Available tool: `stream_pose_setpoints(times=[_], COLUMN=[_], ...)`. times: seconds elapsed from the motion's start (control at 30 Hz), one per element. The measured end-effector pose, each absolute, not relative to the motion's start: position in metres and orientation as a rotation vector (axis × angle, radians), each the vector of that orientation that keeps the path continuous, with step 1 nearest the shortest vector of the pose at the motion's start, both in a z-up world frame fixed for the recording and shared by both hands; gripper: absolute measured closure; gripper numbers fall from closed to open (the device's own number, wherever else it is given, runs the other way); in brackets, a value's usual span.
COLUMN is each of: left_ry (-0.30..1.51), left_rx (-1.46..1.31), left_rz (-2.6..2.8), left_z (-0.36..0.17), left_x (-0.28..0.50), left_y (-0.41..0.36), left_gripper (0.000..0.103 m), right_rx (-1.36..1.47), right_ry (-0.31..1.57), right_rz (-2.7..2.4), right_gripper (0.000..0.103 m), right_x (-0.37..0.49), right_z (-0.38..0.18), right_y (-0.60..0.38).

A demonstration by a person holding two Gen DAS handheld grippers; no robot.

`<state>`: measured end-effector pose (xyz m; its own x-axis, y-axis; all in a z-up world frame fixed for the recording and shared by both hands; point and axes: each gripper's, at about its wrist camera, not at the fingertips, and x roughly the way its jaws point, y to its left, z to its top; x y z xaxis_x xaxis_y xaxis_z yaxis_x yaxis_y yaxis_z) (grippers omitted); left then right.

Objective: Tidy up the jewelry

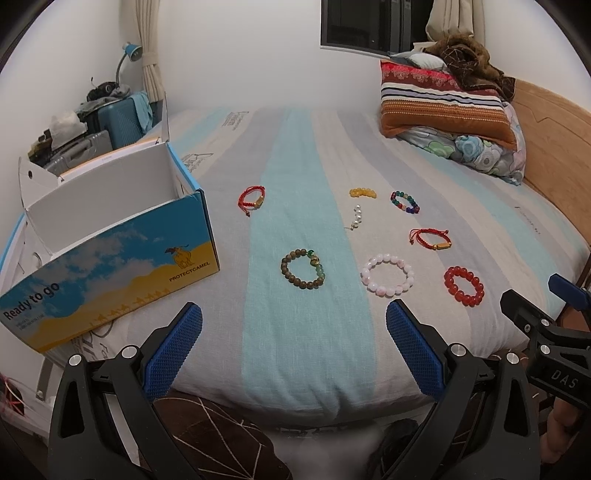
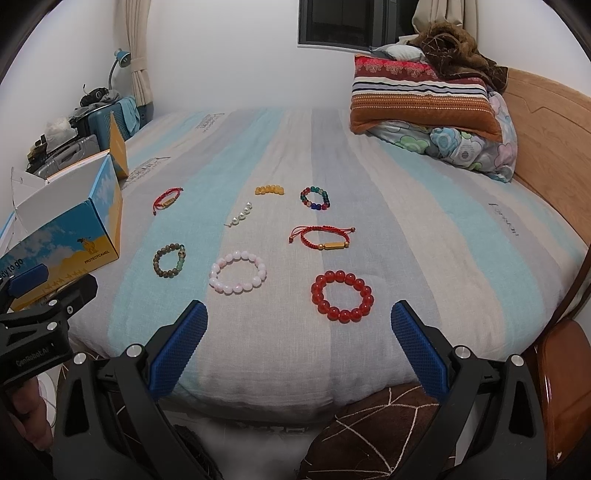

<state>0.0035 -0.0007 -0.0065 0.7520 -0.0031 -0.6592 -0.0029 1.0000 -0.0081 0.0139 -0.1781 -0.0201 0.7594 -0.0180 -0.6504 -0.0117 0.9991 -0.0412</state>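
Walls: plain white (image 2: 229,55)
Window: dark (image 2: 351,22), curtains (image 1: 149,48) beside
Bed: striped sheet (image 2: 424,229), wooden headboard (image 2: 546,122), stacked pillows (image 2: 424,99)
Corner: blue lamp (image 1: 131,51), suitcases (image 1: 118,122)

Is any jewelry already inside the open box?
No, the open box shows only bare white walls, while the bracelets, like the red one, lie on the bed.

My left gripper (image 1: 294,314) hangs wide open over the striped bedspread (image 1: 306,350). Ahead I see a brown bead bracelet (image 1: 303,268). An open shoebox (image 1: 110,240) sits left.

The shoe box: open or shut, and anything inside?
Open: the shoe box has its lid flipped back. The visible white interior holds no jewelry; its floor is hidden.
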Motion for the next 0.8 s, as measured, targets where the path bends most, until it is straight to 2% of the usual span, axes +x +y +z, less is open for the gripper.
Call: stream_pose_setpoints(times=[0.8], left_ry=[0.728], left_rx=[-0.012], left_rz=[-0.003], left_z=[-0.0087], left_x=[0.0074], left_y=[-0.0009], left_gripper=[0.006], right_rx=[-0.049], right_ry=[0.712], right_rz=[-0.006], right_gripper=[0.007], right_x=[0.0177], right_z=[-0.0214], right_y=[-0.1785])
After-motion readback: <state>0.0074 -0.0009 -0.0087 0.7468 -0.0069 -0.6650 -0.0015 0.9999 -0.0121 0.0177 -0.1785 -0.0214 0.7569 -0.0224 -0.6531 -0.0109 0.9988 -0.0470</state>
